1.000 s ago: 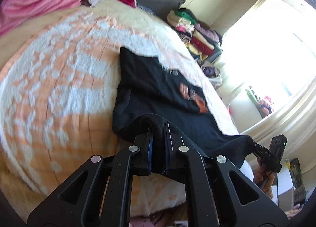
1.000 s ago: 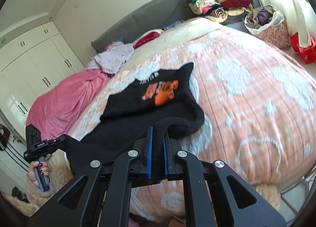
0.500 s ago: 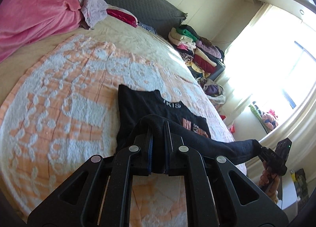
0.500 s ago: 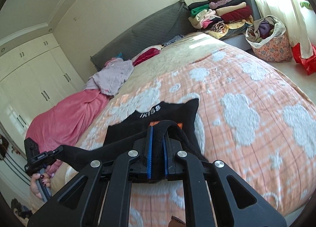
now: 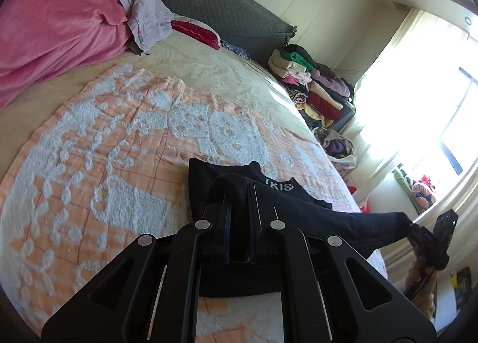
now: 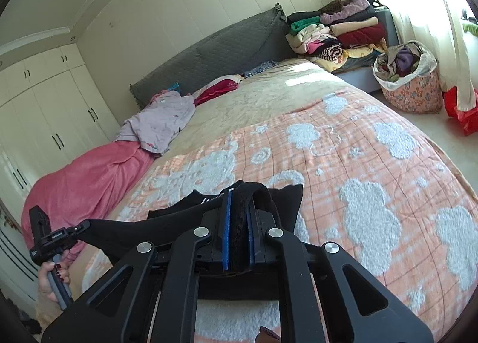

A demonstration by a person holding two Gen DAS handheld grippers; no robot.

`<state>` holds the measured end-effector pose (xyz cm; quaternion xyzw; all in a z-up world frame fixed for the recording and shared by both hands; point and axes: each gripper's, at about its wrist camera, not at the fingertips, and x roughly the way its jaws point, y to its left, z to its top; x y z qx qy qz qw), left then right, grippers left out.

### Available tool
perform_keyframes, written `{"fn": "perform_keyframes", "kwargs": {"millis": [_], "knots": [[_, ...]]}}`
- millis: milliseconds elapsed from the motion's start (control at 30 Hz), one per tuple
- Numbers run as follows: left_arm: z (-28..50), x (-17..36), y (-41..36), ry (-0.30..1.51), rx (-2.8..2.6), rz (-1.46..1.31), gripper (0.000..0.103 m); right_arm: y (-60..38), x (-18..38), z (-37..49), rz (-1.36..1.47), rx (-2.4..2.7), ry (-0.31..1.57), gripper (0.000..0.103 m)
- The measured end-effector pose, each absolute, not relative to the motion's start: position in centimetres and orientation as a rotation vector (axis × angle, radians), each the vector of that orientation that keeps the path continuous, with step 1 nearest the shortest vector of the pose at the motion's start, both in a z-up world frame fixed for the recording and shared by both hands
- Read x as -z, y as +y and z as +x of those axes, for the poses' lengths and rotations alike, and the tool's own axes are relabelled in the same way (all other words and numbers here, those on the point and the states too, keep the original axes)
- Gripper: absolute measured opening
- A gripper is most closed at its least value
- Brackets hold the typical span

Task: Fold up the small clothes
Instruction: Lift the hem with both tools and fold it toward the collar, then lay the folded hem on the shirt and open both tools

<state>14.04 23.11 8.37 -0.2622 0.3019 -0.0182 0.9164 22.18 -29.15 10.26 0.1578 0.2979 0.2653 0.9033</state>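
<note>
Both hand-held grippers, left [image 5: 239, 193] and right [image 6: 237, 208], were clamped on a black shirt [image 5: 298, 205]. It hung stretched between them above the bed [image 6: 373, 163].

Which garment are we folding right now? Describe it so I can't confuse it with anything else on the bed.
Start at the big bed with the orange-and-white patterned blanket. At its near edge is a black T-shirt with white lettering, stretched between the left gripper and right gripper. It is the only black garment there; the others are pink or lilac, near the headboard.

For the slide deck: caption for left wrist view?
Left gripper and right gripper stretch a black shirt above the bed.
</note>
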Motion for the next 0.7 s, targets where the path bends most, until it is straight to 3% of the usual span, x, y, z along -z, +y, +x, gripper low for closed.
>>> {"fn": "perform_keyframes", "kwargs": {"millis": [700], "knots": [[21.4, -3.6, 22.2, 0.766, -0.034, -0.351, 0.003, -26.5, -2.7, 29.8, 0.240, -0.422, 0.809, 0.008]]}}
